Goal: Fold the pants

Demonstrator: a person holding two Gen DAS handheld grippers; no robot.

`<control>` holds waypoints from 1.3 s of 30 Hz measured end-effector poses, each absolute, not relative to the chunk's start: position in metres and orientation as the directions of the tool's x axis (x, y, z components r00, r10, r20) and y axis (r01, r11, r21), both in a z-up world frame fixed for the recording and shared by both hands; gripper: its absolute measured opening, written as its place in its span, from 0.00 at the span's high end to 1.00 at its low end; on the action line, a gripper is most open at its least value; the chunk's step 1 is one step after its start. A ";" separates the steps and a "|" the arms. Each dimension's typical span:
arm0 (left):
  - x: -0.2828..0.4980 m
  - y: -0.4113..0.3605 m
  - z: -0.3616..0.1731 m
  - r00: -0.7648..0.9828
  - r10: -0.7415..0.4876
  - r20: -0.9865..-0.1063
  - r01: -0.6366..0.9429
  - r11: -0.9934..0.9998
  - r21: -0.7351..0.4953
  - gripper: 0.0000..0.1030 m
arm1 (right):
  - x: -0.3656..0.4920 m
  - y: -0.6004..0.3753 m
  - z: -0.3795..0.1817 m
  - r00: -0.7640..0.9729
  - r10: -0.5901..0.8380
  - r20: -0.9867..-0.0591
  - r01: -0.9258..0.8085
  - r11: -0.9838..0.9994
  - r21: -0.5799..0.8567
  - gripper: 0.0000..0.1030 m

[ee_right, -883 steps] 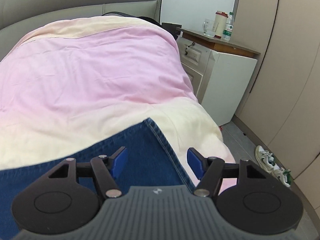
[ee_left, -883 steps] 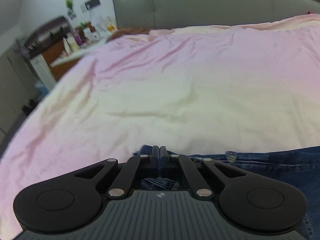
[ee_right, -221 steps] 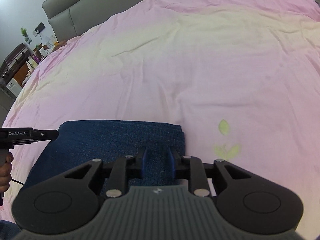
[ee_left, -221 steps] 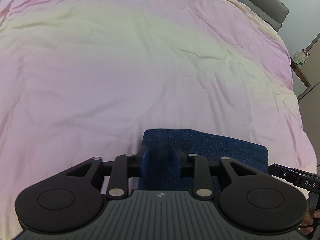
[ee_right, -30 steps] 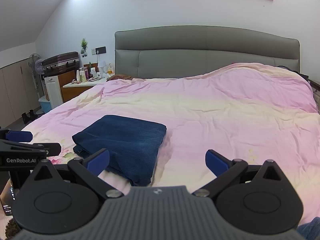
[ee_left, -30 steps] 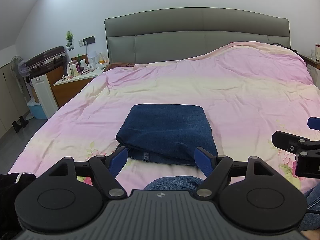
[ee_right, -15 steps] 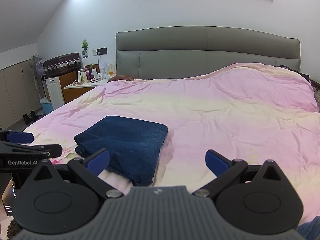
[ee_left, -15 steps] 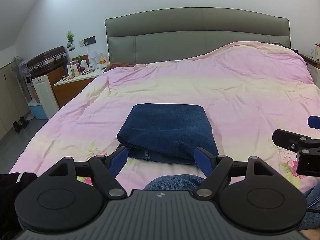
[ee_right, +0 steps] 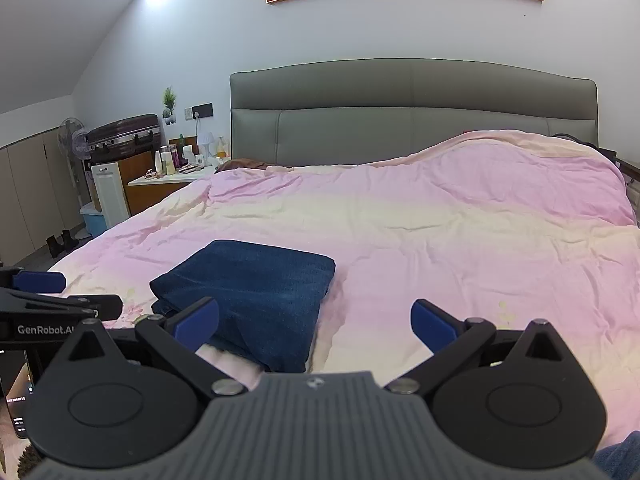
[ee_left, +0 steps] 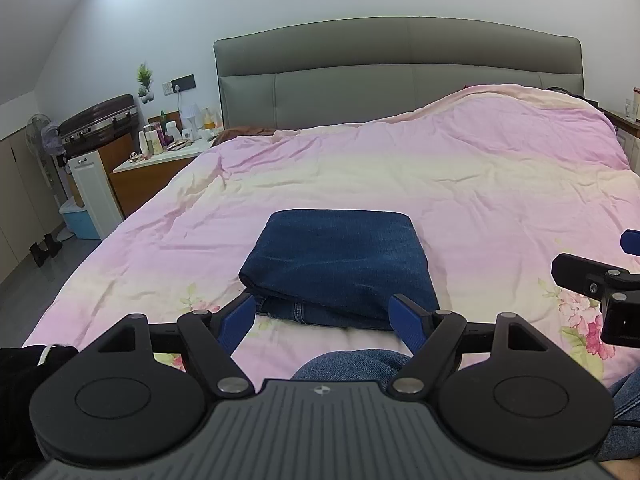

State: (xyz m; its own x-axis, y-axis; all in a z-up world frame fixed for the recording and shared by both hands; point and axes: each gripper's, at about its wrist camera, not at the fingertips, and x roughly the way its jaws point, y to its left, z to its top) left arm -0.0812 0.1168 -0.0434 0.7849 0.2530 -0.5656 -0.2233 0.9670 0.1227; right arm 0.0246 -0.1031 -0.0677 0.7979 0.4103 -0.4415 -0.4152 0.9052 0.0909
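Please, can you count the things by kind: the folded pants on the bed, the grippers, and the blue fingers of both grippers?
Folded pants: 1
Grippers: 2, the left gripper and the right gripper, both open and apart from the pants
Blue fingers: 4, two on each gripper
Total: 7

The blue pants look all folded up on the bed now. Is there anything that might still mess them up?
Maybe. The folded pants lie near the foot edge of the soft pink duvet, so a tug on the cover might slide them off. A loose layer pokes out at the front, so the fold may sag open. Both the left gripper and right gripper hang open just in front; a bump could muss it.
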 end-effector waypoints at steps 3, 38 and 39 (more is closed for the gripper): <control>-0.081 0.117 -0.043 0.784 0.254 -0.566 -0.224 0.967 0.123 0.13 | 0.023 -0.103 -0.067 0.799 0.411 -0.438 -0.416 0.905 0.090 0.05; -0.083 0.113 -0.036 0.793 0.250 -0.555 -0.223 0.968 0.118 0.13 | 0.023 -0.106 -0.070 0.781 0.421 -0.461 -0.418 0.901 0.114 0.05; -0.083 0.113 -0.036 0.793 0.251 -0.555 -0.223 0.968 0.119 0.13 | 0.022 -0.106 -0.070 0.780 0.422 -0.462 -0.419 0.900 0.116 0.05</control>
